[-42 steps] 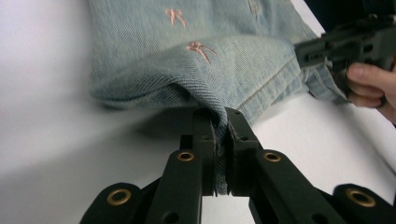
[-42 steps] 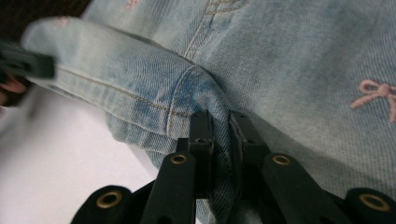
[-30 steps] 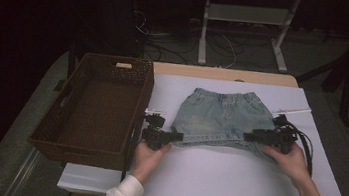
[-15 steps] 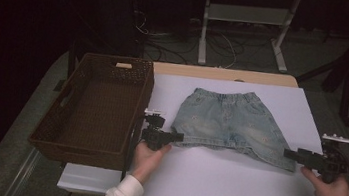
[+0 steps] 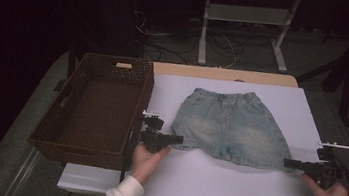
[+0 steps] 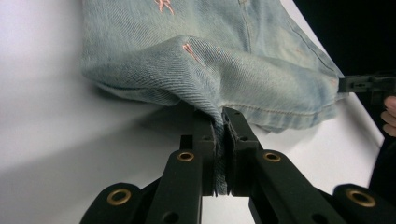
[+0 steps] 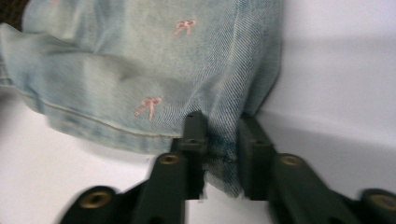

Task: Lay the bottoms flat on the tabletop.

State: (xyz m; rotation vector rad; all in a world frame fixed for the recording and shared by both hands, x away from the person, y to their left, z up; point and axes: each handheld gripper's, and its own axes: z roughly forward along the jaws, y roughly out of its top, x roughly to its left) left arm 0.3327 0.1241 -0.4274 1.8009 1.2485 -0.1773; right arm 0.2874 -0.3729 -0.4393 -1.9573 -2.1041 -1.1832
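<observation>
Denim shorts (image 5: pixel 232 125) spread flat on white worktop (image 5: pixel 232 185) beside wicker basket (image 5: pixel 93 108), left gripper (image 5: pixel 177 139) pinching one hem corner, right gripper (image 5: pixel 289 163) just closing, opposite hem corner between jaws.

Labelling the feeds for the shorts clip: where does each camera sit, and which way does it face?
High view: fixed above the person's side, facing forward and down on the table, shorts and basket; both hands and sleeves enter from the bottom.
Left gripper view: rides the left tool, looking along its jaws, shut on a hem of the shorts.
Right gripper view: rides the right tool, jaws just closing with the other hem between them.
Shared: all three show the shorts; the left gripper view also catches the right tool.
</observation>
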